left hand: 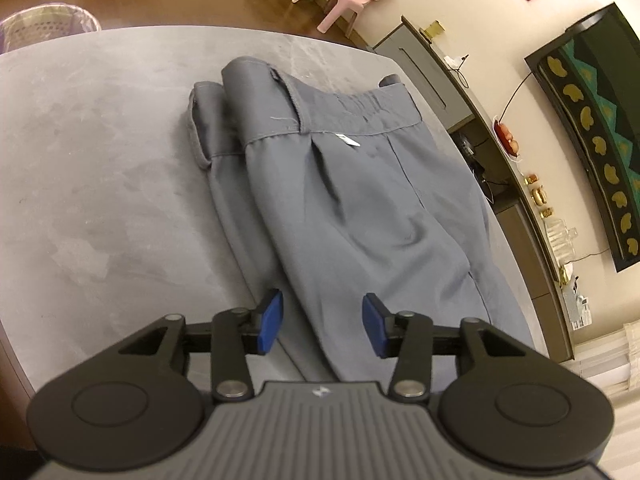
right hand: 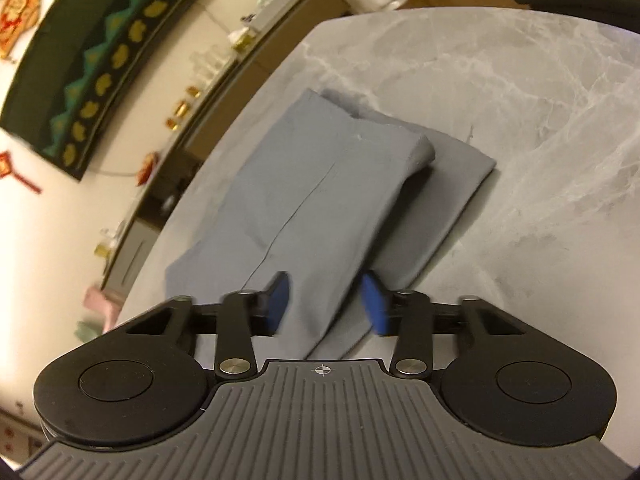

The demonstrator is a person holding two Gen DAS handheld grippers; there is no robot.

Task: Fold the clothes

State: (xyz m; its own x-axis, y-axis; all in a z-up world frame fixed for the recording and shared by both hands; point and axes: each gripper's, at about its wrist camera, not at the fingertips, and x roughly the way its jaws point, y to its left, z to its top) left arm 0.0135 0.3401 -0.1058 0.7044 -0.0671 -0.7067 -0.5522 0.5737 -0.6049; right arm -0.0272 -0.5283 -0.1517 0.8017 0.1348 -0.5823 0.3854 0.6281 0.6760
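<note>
Folding in progress, item one: grey trousers [left hand: 360, 200], lying on the grey marbled table [left hand: 100, 160], doubled over so one layer overlaps another, waistband toward the upper middle of the left wrist view and a narrower strip showing along the left edge of the stack. Item two: left gripper [left hand: 322, 322], bottom centre of its view, blue pads spread apart with the near end of the cloth lying between and below them; I see no pad pressing on fabric, so I read it as holding nothing. Item three: right gripper [right hand: 328, 304], bottom centre of its own view, pads likewise parted either side of the upper layer's near edge; the picture is blurred there, yet the cloth looks unpinched. Step in hand, by my judgement: between folds, one lengthwise fold laid down and the grip let go. Next move calls for both tools pinching one short end together, lifting it evenly and carrying it over the other end, keeping edges aligned.
</note>
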